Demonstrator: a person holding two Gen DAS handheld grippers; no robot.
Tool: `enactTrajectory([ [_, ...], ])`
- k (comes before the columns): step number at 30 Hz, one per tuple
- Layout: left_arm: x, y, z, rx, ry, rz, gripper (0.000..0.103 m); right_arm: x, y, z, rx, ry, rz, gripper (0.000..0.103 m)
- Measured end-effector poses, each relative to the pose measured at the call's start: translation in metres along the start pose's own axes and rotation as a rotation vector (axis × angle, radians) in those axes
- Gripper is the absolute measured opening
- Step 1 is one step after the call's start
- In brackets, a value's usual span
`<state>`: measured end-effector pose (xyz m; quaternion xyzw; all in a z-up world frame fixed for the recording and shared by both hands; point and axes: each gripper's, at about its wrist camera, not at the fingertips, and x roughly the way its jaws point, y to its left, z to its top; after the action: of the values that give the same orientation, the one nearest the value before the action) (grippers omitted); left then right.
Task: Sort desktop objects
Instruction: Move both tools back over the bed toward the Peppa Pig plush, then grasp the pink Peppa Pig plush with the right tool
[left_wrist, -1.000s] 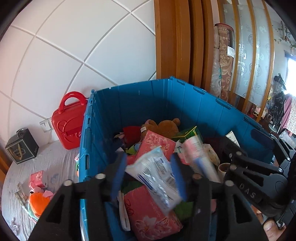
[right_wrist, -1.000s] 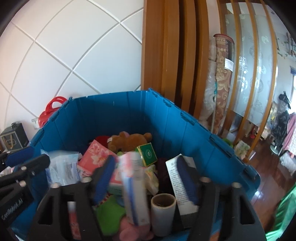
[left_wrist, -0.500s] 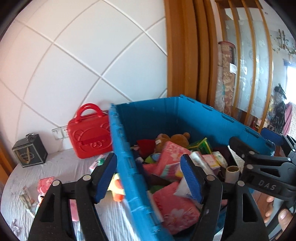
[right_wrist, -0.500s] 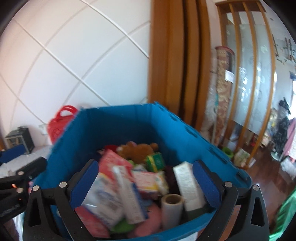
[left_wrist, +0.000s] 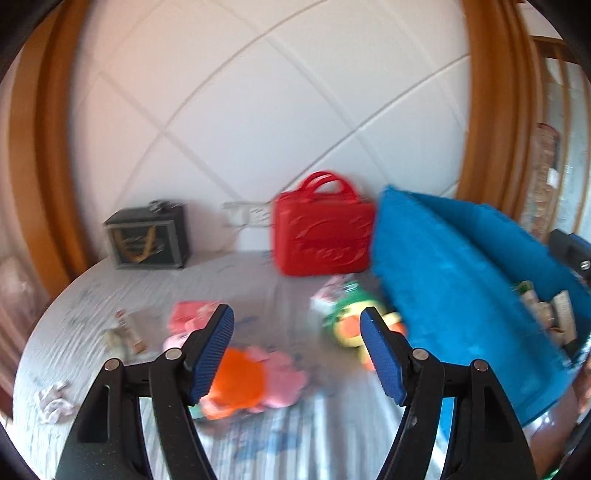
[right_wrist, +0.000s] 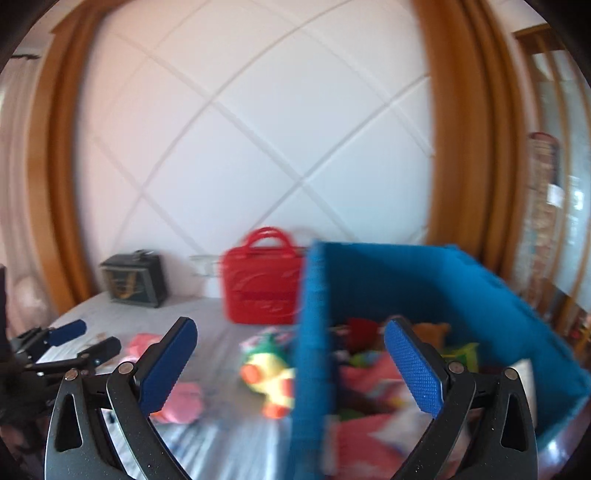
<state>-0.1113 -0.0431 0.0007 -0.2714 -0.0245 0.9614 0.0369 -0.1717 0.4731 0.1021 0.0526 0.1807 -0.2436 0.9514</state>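
1. Left tool (left_wrist: 297, 354) jaws apart, empty, over the toys (left_wrist: 255, 380) on the desk (left_wrist: 92, 306).
2. Right tool (right_wrist: 291, 365) wide, empty, straddling the bin (right_wrist: 461, 295) wall.
3. Bin full, right of red case (left_wrist: 321, 236); black box (left_wrist: 147, 236) far left.

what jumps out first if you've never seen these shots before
The big blue crate on the right, stuffed with toys and packets, grabs the eye first. Beside it against the white quilted wall stands a bright red handled case, with a dark box further left. Soft toys lie scattered on the grey cloth, among them an orange and pink plush.
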Motion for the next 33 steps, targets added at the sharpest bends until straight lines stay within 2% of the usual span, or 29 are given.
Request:
enactTrajectory([
  [4, 0.018, 0.079, -0.023, -0.08, 0.077, 0.111, 0.07, 0.033, 0.048, -0.01, -0.027, 0.072, 0.079, 0.103],
  [7, 0.032, 0.124, -0.039, -0.109, 0.131, 0.185, 0.07, 0.064, 0.079, -0.024, -0.022, 0.142, 0.13, 0.103],
  [12, 0.055, 0.16, -0.073, -0.118, 0.222, 0.237, 0.07, 0.123, 0.11, -0.059, 0.006, 0.298, 0.165, 0.103],
  [17, 0.085, 0.161, -0.093, -0.1, 0.297, 0.183, 0.07, 0.169, 0.123, -0.098, 0.009, 0.44, 0.16, 0.103],
  [24, 0.129, 0.115, -0.107, 0.004, 0.38, 0.079, 0.07, 0.216, 0.127, -0.145, -0.01, 0.594, 0.146, 0.103],
  [28, 0.157, 0.09, -0.115, 0.079, 0.433, 0.068, 0.07, 0.234, 0.122, -0.163, 0.01, 0.647, 0.172, 0.103],
  [33, 0.189, 0.082, -0.117, 0.103, 0.484, 0.061, 0.07, 0.259, 0.124, -0.182, 0.031, 0.717, 0.244, 0.103],
])
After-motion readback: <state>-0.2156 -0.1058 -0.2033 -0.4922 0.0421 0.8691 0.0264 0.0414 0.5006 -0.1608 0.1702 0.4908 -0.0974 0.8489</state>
